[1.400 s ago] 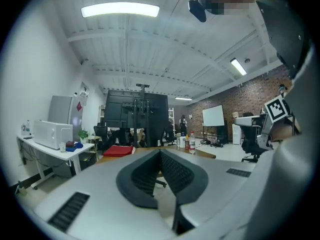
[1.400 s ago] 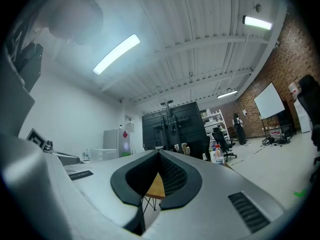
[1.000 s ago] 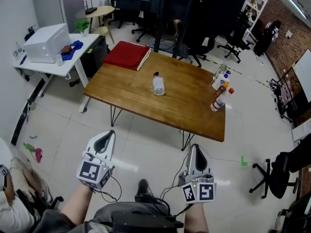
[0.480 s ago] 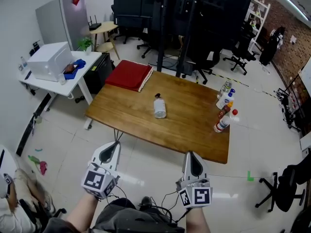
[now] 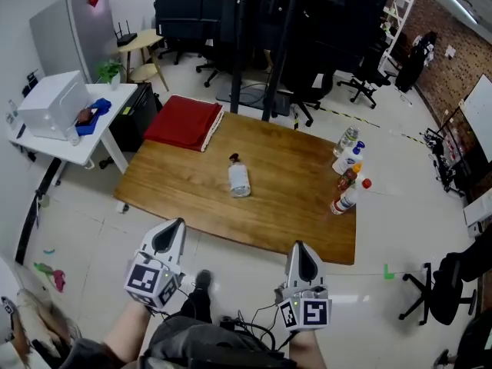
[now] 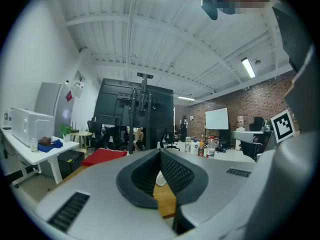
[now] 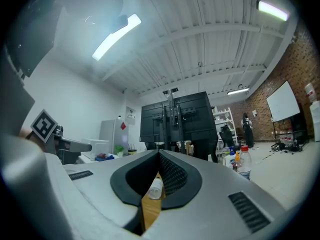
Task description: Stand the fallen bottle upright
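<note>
A clear plastic bottle with a dark cap lies on its side near the middle of the wooden table. Both grippers hover over the floor short of the table's near edge, apart from the bottle. My left gripper is shut and holds nothing. My right gripper is also shut and empty. In the left gripper view the jaws meet at their tips, with the bottle a pale shape beyond them. The right gripper view shows closed jaws and the lying bottle past them on the tabletop.
A folded red cloth lies on the table's far left corner. Several upright bottles stand at its right end. A white desk with a box stands to the left, a black rack behind, office chairs at the right.
Both grippers have come nearer the table's near edge, and the whole view has shifted with them. The bottle still lies in the same spot. Both grippers stay shut.
</note>
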